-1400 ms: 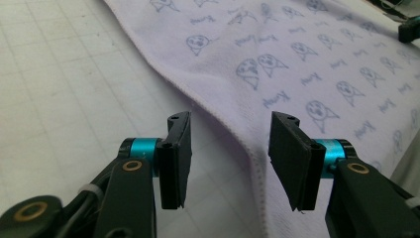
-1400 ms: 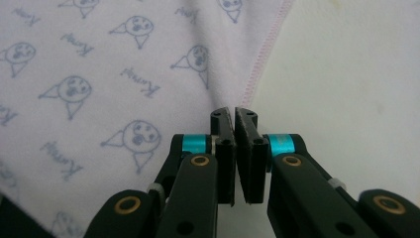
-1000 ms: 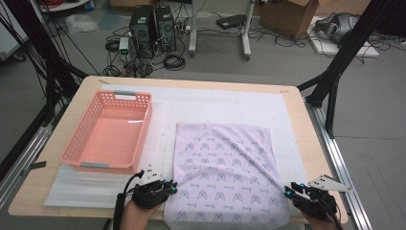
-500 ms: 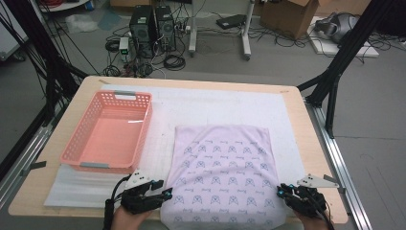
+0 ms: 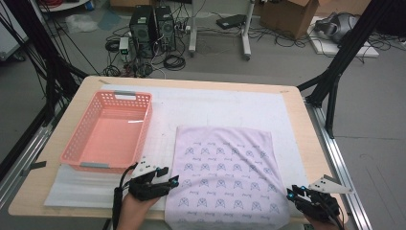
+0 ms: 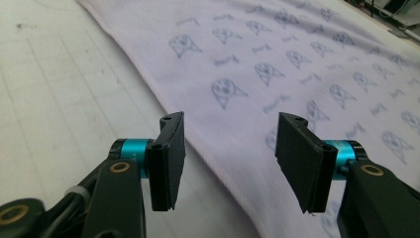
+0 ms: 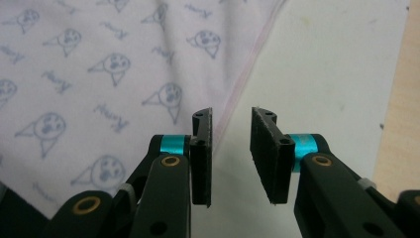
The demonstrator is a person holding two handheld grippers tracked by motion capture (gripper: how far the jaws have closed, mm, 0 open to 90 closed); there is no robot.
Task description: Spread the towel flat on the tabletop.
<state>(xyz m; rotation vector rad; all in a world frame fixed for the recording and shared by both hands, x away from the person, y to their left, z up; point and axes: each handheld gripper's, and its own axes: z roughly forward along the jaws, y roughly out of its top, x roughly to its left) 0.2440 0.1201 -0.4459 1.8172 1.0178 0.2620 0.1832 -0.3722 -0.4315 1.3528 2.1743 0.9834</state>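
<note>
The lilac cloth [image 5: 225,179], printed with little faces, lies flat on the tabletop [image 5: 306,143] between the two grippers, its near edge running off the bottom of the high view so the front corners can't be made out. The left gripper [image 5: 170,182] sits right at the cloth's left border; in the left gripper view its jaws stand wide apart, released, with the hem [image 6: 198,134] passing between them, and the white mat [image 6: 59,94] lies off to the jaws' left. Whether the jaw tips touch the fabric I cannot tell (they blur at the bottom edge). The right gripper [image 5: 293,194] is at the cloth's lower right corner; in the right gripper view its jaws are parted too, more narrowly, gripping nothing, and the pink-stitched hem [image 7: 242,74] runs up just ahead of the gap. Both hands are cut off by the frame. Beyond the left jaws stands a pink basket [image 5: 143,115].
</note>
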